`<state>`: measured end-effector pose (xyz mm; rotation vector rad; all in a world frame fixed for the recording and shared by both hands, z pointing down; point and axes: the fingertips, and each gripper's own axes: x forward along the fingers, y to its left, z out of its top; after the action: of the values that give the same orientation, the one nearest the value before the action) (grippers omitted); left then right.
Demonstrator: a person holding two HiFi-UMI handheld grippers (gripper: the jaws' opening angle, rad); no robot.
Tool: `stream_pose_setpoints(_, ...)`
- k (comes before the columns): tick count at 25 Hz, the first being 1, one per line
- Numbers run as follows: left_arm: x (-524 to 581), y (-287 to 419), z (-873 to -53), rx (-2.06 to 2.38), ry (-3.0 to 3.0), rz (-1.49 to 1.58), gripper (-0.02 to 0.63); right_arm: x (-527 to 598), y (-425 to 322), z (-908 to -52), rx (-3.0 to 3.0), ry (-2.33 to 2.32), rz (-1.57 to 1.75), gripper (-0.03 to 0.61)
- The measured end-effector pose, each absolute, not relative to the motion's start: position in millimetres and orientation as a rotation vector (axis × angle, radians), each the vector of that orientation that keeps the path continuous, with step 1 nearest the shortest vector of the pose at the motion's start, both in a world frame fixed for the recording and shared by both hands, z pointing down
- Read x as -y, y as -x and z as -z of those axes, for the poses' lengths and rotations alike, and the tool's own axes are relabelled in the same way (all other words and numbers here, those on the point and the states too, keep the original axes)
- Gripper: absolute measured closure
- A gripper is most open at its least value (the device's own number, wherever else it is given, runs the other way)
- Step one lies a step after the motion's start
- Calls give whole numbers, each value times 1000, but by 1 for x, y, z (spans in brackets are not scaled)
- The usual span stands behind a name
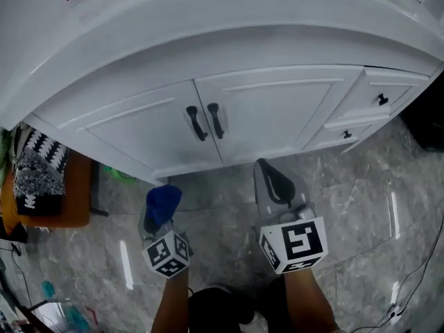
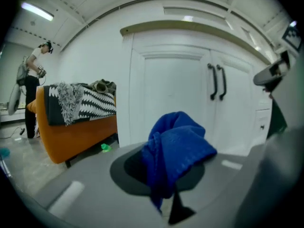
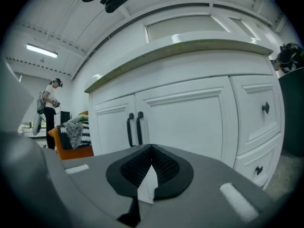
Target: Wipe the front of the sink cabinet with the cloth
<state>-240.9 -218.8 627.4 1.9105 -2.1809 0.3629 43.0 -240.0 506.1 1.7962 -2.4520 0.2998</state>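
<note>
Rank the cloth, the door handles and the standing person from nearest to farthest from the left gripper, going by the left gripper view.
1. Cloth: clamped by the left gripper, in its tongs.
2. Door handles: ahead, right of centre.
3. Person: far off at the left edge.

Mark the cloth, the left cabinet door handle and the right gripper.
cloth [image 2: 178, 151], left gripper view, middle of the bunched blue fabric.
left cabinet door handle [image 1: 196, 123], head view, middle of the dark bar.
right gripper [image 1: 267, 168], head view, where its closed jaw tips meet.
</note>
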Motion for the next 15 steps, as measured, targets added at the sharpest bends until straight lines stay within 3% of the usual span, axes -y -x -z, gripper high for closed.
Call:
stream_pose_setpoints(6,162,207,-420,2055,-2307,-435,554,212,-72,-368,2491,-1604,-234,578)
stream_pose_setpoints(15,86,136,-164,1608,-2388,-387,554,113,-155,-110,2375,-1601,-326,578)
